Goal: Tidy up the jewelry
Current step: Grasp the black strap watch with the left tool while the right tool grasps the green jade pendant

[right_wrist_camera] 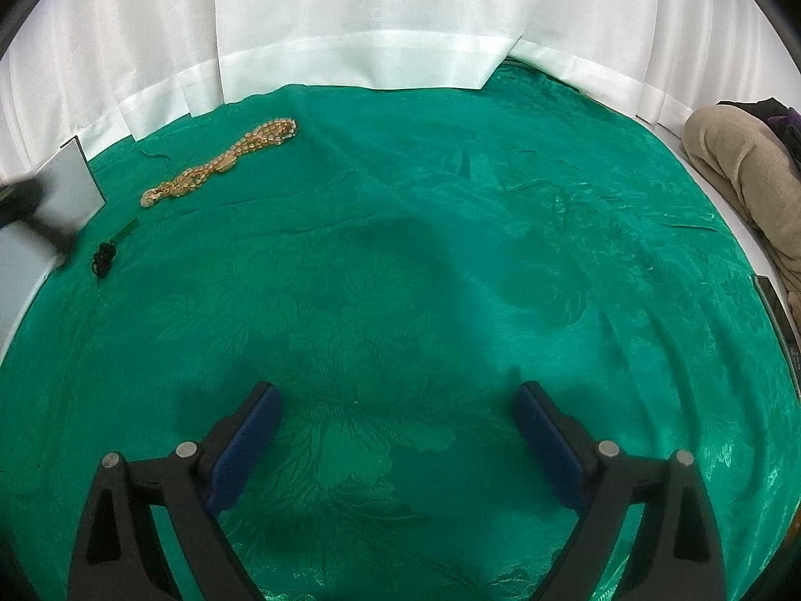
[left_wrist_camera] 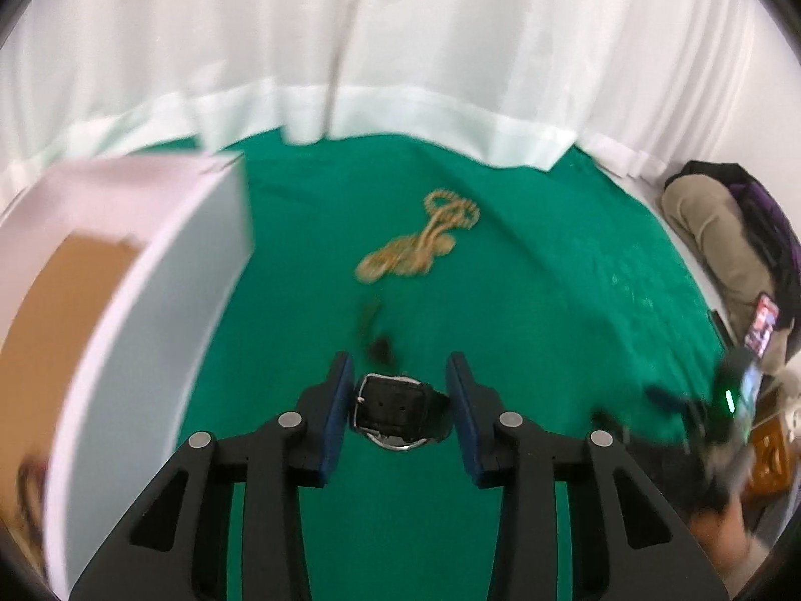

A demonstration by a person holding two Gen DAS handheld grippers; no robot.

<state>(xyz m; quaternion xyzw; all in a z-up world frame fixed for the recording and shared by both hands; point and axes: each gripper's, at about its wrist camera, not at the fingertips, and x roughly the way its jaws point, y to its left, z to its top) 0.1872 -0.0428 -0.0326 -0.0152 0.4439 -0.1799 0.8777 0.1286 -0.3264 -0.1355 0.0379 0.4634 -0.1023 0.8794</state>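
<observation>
While jaws clamp watch [left_wrist_camera: 400, 410], box [left_wrist_camera: 150, 310] close left

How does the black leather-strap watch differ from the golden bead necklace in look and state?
The black leather-strap watch is dark, compact and sits between the left gripper's blue pads. The golden bead necklace is pale gold, long and lies loose on the green cloth, untouched. Both are jewelry.

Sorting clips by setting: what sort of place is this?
Probably a staged home tabletop: a green patterned cloth backed by white curtains, with a gold necklace laid out beside a white box.
</observation>
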